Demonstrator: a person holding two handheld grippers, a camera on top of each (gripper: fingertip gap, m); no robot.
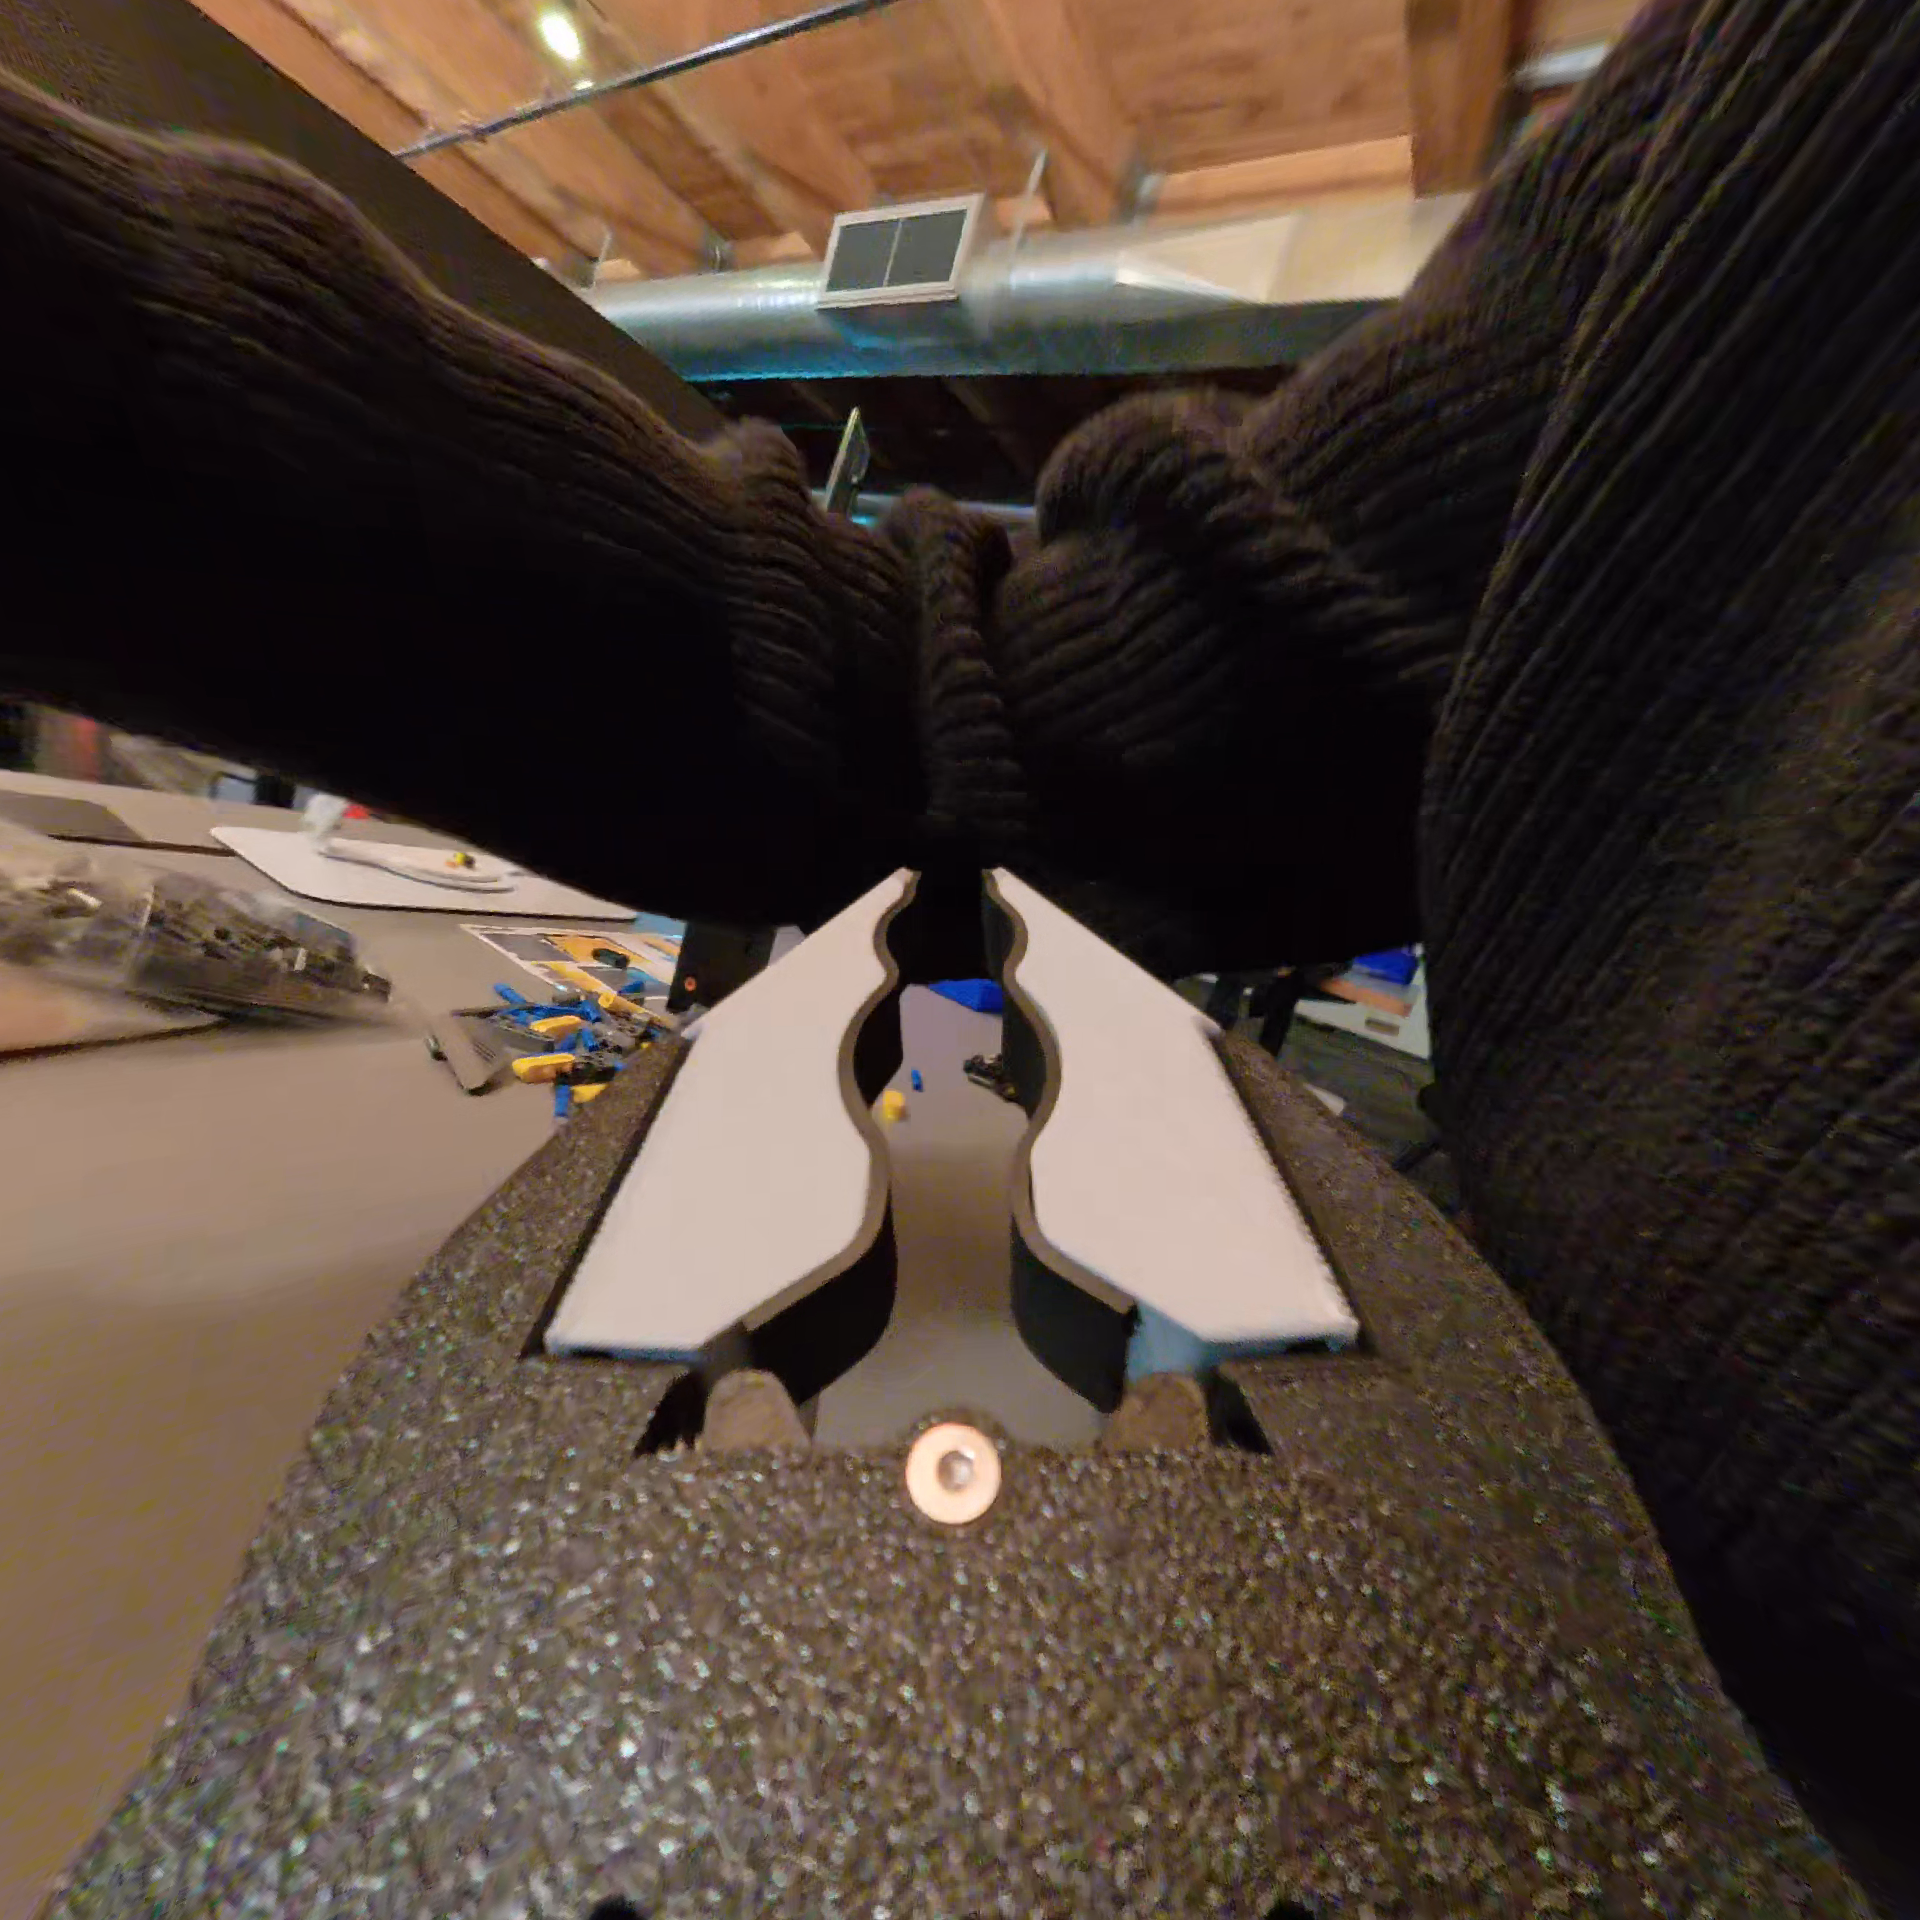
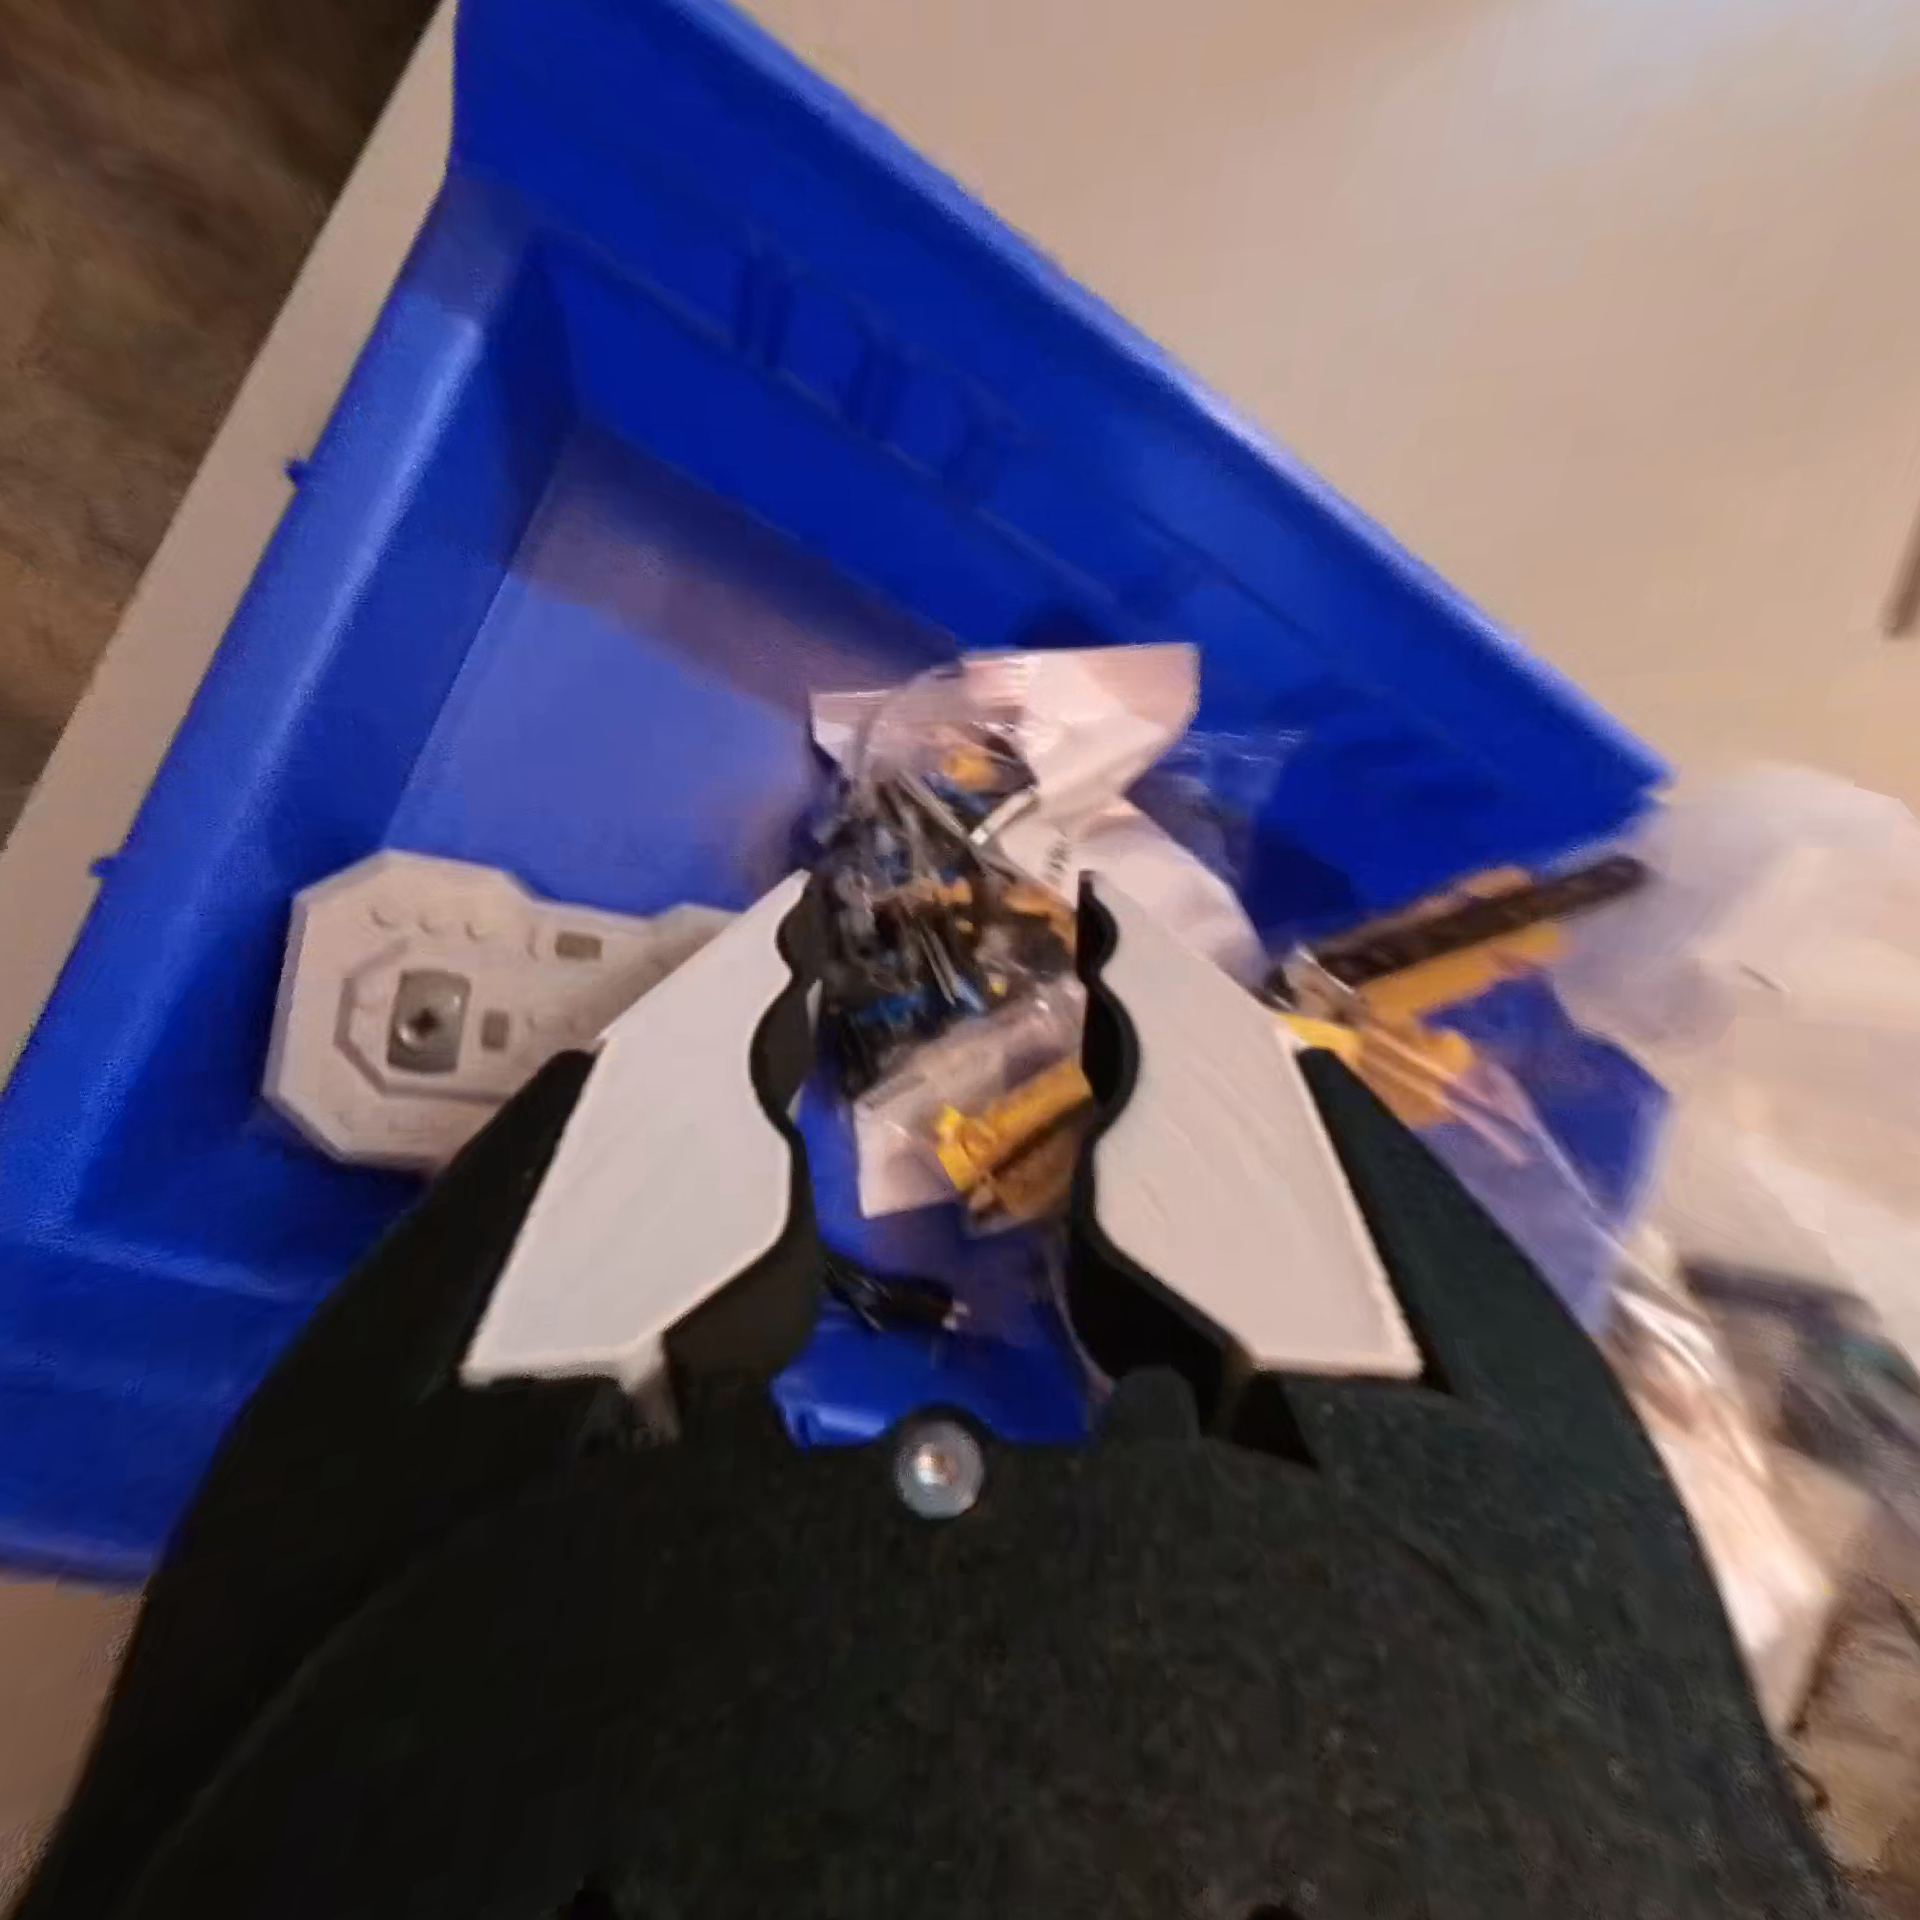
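Note:
My right gripper (image 2: 943,894) hangs over a blue plastic bin (image 2: 644,343). It is shut on a clear plastic bag of small blue, black and yellow parts (image 2: 935,977) that fills the gap between its white fingers (image 2: 665,1122). A grey block with buttons (image 2: 436,1018) lies in the bin to the left of the bag. My left gripper (image 1: 950,883) points at a person's black knitted sleeve (image 1: 956,686). Its jaws stand a narrow gap apart, with the tips at the bunched cuff, and they seem to pinch it.
A second clear bag with yellow and black parts (image 2: 1455,987) lies over the bin's right rim. In the left wrist view, loose blue and yellow parts (image 1: 566,1029) lie on the grey table (image 1: 208,1247), with a bag of dark parts (image 1: 177,935) and a white plate (image 1: 416,862) farther back. Tip to tip, the grippers are about 35 centimetres apart.

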